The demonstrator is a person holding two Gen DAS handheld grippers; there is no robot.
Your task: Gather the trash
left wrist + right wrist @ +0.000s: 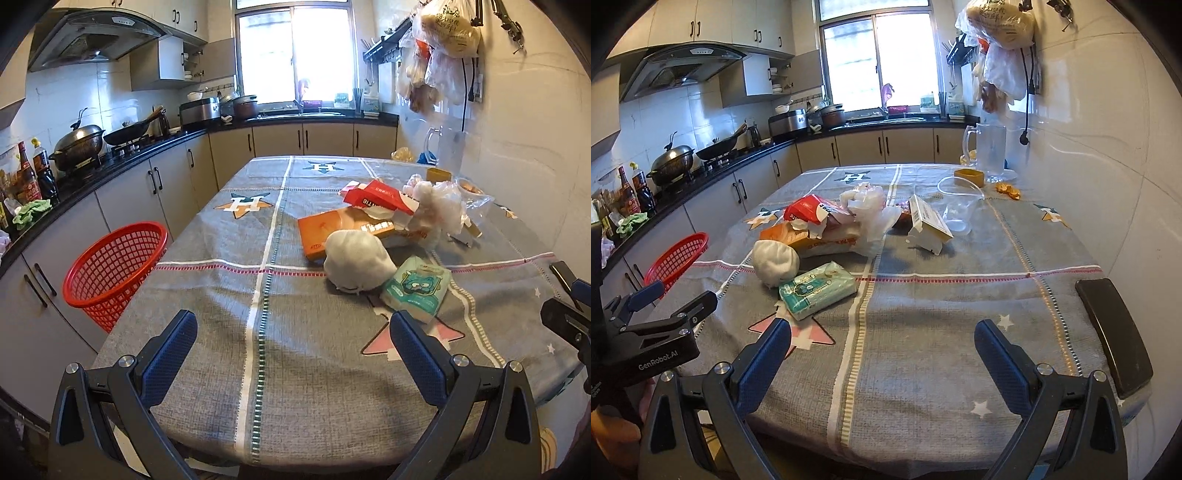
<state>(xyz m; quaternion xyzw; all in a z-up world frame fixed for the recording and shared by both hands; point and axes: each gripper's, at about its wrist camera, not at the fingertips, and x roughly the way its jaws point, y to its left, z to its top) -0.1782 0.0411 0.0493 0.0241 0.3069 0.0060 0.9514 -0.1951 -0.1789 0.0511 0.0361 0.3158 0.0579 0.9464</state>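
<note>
Trash lies piled mid-table: a white crumpled wad (356, 264) (776, 261), a green tissue pack (417, 290) (816, 290), an orange flat box (328, 232) (812, 236), a red carton (376, 195) (807, 210), crumpled white plastic (439, 206) (870, 206) and a white-yellow box (929, 221). A red mesh basket (110, 267) (677, 258) stands on the floor left of the table. My left gripper (293, 326) hovers open over the near table edge, short of the wad. My right gripper (882, 336) is open too, empty, near the front edge.
The grey patterned tablecloth (258, 350) covers the table. A black phone (1113, 338) lies at the right front. A glass pitcher (990, 151), yellow tub (967, 177) and clear plastic cup (956, 216) stand further back. Kitchen counter with pots (79, 144) runs along the left.
</note>
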